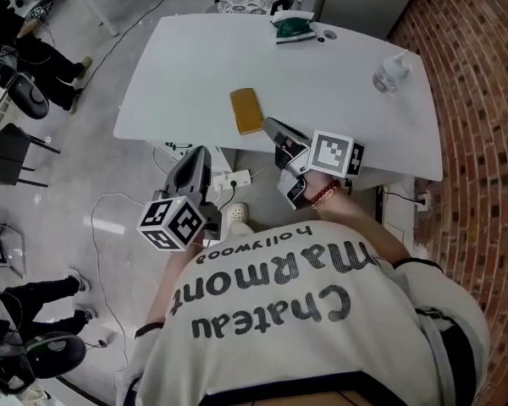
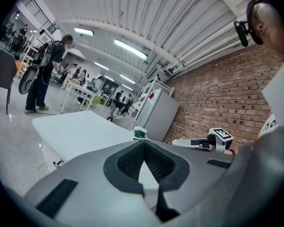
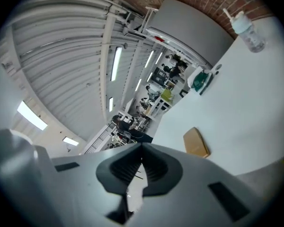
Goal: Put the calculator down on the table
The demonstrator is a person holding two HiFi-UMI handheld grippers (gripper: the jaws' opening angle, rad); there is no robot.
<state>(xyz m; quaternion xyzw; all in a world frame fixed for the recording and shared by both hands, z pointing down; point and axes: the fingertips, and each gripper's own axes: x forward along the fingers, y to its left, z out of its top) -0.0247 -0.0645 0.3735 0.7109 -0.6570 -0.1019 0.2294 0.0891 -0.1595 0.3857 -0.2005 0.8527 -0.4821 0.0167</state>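
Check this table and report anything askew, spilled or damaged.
Nothing stands out. The flat tan item lies flat on the white table, near its front edge and wholly on it. The clear bottle stands upright at the right, and the green item sits at the far edge. No spill shows.

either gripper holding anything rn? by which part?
Nothing held. Left gripper and right gripper are both shut and empty; the flat mustard-yellow rectangular slab lies free on the white table.

The calculator lies on the bench; a bottle stands well to the calculator's right, and a pack sits well behind it.
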